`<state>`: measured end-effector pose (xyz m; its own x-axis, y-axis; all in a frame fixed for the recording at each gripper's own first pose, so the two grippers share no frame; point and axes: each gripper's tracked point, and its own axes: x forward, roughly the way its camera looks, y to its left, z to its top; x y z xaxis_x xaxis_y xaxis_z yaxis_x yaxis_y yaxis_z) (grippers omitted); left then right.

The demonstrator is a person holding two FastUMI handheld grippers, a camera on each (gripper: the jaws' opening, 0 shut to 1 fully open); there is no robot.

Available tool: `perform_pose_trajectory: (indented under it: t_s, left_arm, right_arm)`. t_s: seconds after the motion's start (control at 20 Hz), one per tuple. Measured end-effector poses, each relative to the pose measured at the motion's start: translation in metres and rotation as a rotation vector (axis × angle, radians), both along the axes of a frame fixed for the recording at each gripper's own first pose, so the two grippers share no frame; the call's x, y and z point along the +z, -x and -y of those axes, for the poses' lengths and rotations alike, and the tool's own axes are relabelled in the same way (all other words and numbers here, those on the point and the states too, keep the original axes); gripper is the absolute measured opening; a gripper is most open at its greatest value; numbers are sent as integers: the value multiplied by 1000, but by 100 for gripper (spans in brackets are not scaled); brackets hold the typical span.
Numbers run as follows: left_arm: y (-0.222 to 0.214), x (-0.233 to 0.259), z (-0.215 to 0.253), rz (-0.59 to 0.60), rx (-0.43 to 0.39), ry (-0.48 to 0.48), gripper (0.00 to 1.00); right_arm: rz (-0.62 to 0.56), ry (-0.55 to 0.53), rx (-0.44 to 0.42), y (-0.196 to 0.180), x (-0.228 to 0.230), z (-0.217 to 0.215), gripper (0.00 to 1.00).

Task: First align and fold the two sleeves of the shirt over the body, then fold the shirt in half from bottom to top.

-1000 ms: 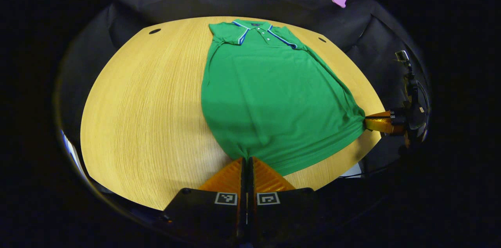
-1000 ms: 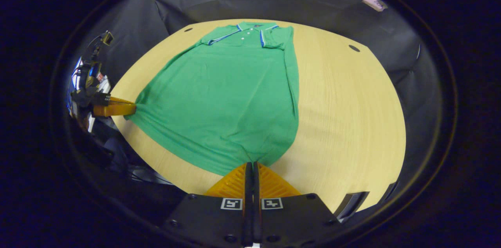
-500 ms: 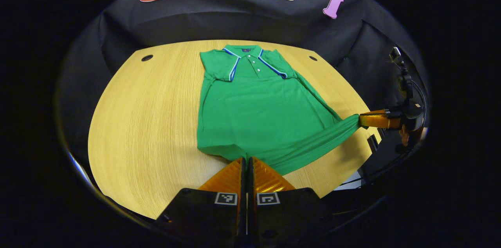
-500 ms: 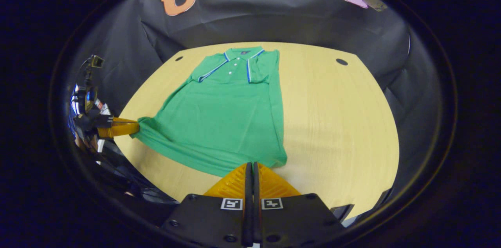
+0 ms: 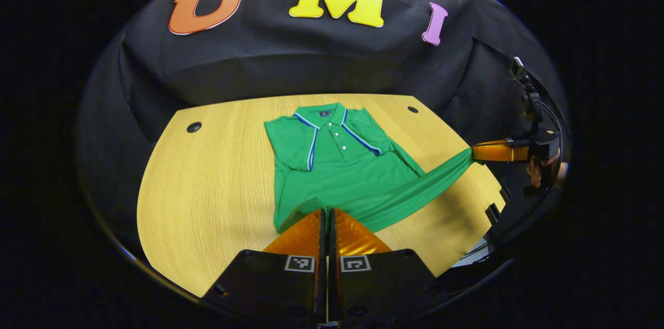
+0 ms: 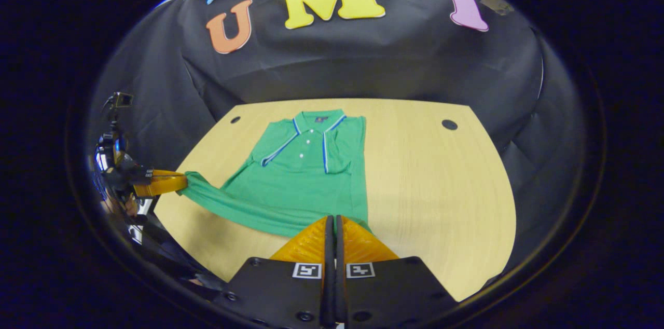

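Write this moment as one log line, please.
step: bottom-to-top fold | left gripper: shut on shirt hem | right gripper: shut on hem | sleeves: folded

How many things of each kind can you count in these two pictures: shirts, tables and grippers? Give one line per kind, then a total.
Green polo shirt: 1
Wooden table: 1
Grippers: 2, the left gripper and the right gripper, each shut on a bottom corner of the shirt
Total: 4
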<state>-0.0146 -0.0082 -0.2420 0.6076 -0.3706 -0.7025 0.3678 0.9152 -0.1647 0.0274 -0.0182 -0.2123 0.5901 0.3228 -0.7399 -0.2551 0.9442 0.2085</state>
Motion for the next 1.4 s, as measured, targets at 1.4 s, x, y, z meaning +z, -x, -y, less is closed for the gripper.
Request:
perform_pose_trajectory:
  t_s: [1.4]
  left_arm:
    - [-288, -44, -16, 149, 94, -10, 4]
  right_arm:
    - [153, 9, -43, -284, -40, -52, 3]
